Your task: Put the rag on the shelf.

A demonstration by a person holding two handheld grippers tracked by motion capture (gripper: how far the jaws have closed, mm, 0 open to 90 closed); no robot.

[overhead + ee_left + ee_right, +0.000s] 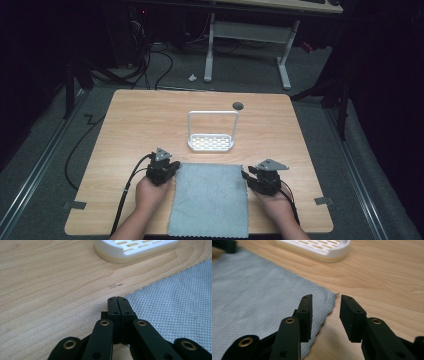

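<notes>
Landmark: grey cloth (209,199), lying flat on the tabletop (125,130) at its near edge, its front hem reaching that edge.
Cloth texture: small diamond weave in the left gripper view (180,300); finer weave in the right gripper view (257,295).
Left gripper (167,167): at the cloth's far left corner, held in the left hand (150,191).
Left fingers (113,308): pressed together, no gap between the pads. They sit at the corner's edge; whether any cloth is pinched between them I cannot tell, as the tips hide the spot.
Right gripper (248,175): at the cloth's far right corner, held in the right hand (275,205).
Right fingers (305,312): apart, with a clear gap; the cloth's corner edge lies below that gap, and the pads are not pressing on it. One finger stands over the cloth, the other over bare wood.
Rack (210,143): white slotted tray with a tall wire loop handle, just beyond the cloth's far edge, apart from it. Its base shows in the left gripper view (135,248) and the right gripper view (317,247).
Round hole (238,105): dark, in the tabletop, well beyond the cloth, past the rack's right side.
Cables: one trails from each gripper, back beside the cloth's sides.
</notes>
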